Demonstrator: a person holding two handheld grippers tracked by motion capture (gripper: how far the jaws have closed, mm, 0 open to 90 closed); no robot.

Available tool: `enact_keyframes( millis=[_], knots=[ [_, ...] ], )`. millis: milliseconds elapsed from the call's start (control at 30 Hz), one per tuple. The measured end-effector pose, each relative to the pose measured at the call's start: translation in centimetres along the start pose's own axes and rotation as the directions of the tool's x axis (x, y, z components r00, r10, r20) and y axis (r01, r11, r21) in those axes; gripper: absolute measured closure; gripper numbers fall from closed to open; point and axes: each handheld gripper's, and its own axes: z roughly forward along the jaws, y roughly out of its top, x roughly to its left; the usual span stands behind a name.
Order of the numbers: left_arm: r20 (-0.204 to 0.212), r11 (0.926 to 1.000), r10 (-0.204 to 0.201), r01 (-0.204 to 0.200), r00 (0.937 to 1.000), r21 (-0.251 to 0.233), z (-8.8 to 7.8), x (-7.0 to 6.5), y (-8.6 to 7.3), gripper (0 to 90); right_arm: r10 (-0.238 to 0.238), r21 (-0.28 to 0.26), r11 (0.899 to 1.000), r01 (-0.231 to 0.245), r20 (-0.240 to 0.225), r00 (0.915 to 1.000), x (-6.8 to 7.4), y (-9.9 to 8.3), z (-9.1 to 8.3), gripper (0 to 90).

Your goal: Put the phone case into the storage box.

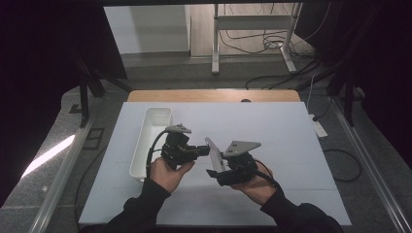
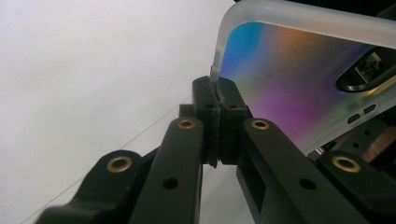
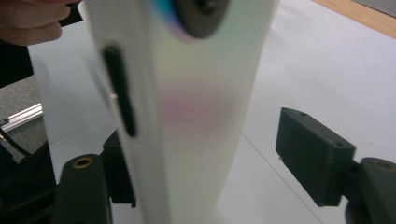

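Note:
A translucent phone case (image 1: 214, 154) with an iridescent back is held upright above the white table between both hands. My left gripper (image 1: 206, 150) comes from the left and is shut on the case's rim; in the left gripper view its jaws (image 2: 218, 100) pinch the frosted edge of the case (image 2: 289, 70). My right gripper (image 1: 216, 171) sits below and to the right. In the right gripper view the case (image 3: 187, 116) stands between its jaws (image 3: 215, 163), close to the left one, with a wide gap to the right fingertip (image 3: 313, 154): it is open.
A long white tray (image 1: 150, 138) lies on the table just left of my left hand. The white table mat (image 1: 282, 126) ends at a wooden strip (image 1: 214, 95) at the far side. A metal stand (image 1: 252, 29) and cables are on the floor beyond.

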Motion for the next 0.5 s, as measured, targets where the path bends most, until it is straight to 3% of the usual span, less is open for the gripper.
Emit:
enact_keyframes(
  millis=[233,500],
  knots=[
    [-0.032,1.0000,0.000,0.000,0.9995,0.001,-0.06,0.27,-0.04,88.4,0.000,-0.013,1.000,0.000,-0.007,1.0000,0.18,0.04,-0.10,19.6],
    [-0.066,1.0000,0.005,-0.006,0.9978,-0.003,-0.46,0.81,-0.02,88.3,0.028,0.013,1.000,-0.027,-0.027,0.9993,-0.51,-0.22,-0.35,9.6]
  ],
)
